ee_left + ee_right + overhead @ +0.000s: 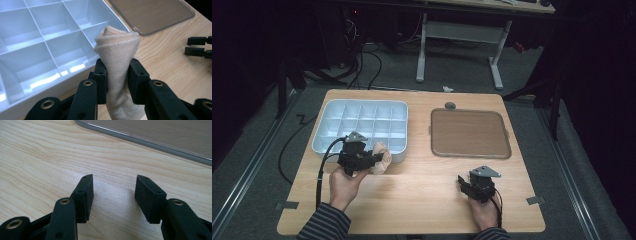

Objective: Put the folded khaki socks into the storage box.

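Rolled beige knit cloth (117, 50), likely a sock, sits pinched upright between the jaws of the left gripper (117, 80), held just beside the near right corner of the pale blue plastic divided tray (330, 111). My guess is the carrying step is in hand; next the roll needs lifting over the tray's wall and lowering into one compartment before the jaws let go. Over on the bare wooden table (427, 185), the right gripper (113, 195) rests with its jaws wide apart and nothing between them, near the brown-tinted clear flat lid (470, 133). Printed lettering low on the cloth is cut off and unreadable.
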A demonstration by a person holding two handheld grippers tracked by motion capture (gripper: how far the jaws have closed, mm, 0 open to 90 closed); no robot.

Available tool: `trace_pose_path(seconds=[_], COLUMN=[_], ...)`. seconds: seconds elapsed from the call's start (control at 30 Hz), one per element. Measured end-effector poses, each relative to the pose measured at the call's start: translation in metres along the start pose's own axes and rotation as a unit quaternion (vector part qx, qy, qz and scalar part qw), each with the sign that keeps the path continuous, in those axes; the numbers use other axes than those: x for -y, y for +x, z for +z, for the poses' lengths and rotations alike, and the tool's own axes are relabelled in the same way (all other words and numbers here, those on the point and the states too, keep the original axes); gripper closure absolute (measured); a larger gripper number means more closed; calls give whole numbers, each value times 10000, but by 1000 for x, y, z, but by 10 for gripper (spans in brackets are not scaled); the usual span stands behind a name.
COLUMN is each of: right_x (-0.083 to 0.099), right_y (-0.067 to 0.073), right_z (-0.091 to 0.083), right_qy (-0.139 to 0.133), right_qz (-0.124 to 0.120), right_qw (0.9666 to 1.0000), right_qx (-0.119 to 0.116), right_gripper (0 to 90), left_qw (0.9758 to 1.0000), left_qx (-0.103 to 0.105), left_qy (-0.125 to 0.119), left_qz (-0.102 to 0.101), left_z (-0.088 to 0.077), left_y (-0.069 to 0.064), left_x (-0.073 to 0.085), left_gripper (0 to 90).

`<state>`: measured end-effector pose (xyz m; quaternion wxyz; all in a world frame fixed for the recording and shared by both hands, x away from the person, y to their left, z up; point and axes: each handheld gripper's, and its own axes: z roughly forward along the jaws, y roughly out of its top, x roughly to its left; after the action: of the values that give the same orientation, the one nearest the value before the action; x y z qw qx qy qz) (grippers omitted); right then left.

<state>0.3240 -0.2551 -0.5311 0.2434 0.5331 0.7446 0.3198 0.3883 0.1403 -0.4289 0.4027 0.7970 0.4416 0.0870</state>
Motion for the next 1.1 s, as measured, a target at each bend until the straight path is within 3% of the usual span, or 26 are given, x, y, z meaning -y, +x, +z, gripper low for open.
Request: trace_pose_path(seconds=[0.53, 0.9, 1.1], right_x=[0, 0, 0], right_y=[0, 0, 0], right_z=[0, 0, 0], right_qy=[3, 3, 4], right_qz=[6, 5, 11], right_qw=[10000, 10000, 10000], right_qx=[2, 0, 5], right_gripper=[492, 490, 489], left_qw=[9995, 9985, 9974], left_qx=[-309, -484, -554], left_qy=[40, 180, 371], left_qz=[-71, -187, -287], left_z=[-9, -4, 9], left_y=[30, 53, 67], left_x=[-19, -28, -30], left_gripper=[714, 714, 714])
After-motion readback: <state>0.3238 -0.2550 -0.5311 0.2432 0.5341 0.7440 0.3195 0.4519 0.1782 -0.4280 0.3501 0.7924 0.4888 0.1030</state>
